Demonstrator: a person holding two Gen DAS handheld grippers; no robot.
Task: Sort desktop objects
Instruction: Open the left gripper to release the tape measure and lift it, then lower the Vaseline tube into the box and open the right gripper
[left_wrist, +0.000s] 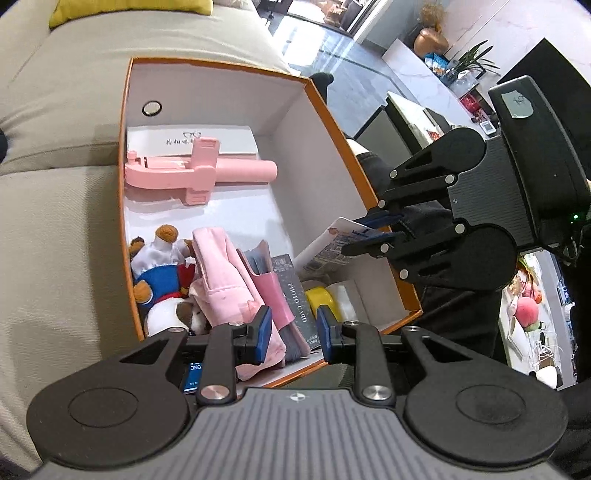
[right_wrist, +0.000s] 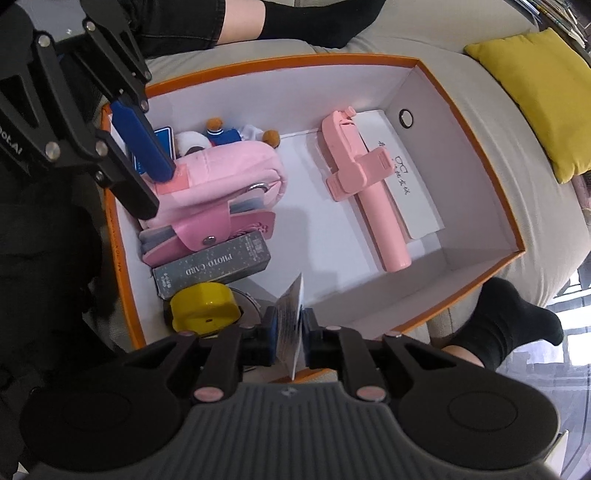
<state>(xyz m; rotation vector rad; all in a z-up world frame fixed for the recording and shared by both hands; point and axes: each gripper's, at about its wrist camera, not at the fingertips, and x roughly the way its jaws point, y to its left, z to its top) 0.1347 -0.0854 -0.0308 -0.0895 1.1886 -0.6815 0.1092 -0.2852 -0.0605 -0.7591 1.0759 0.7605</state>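
An orange box (left_wrist: 332, 122) (right_wrist: 480, 122) with a white inside sits on a beige sofa. It holds a pink selfie stick (left_wrist: 195, 171) (right_wrist: 365, 192), a white card box (left_wrist: 236, 138), a plush toy (left_wrist: 162, 280), a pink pouch (left_wrist: 221, 273) (right_wrist: 221, 173), a pink card holder (right_wrist: 221, 230), a grey photo card box (left_wrist: 295, 299) (right_wrist: 214, 264) and a yellow round case (left_wrist: 321, 297) (right_wrist: 203, 308). My right gripper (right_wrist: 290, 334) (left_wrist: 373, 229) is shut on a thin printed card (right_wrist: 291, 325) (left_wrist: 332, 243) over the box's near wall. My left gripper (left_wrist: 293, 334) is open above the pouch, empty.
A yellow cushion (right_wrist: 539, 96) lies on the sofa (left_wrist: 55, 147) beside the box. A person's legs in black socks (right_wrist: 509, 325) are next to the box. A glossy floor and white cabinets (left_wrist: 424, 85) lie beyond.
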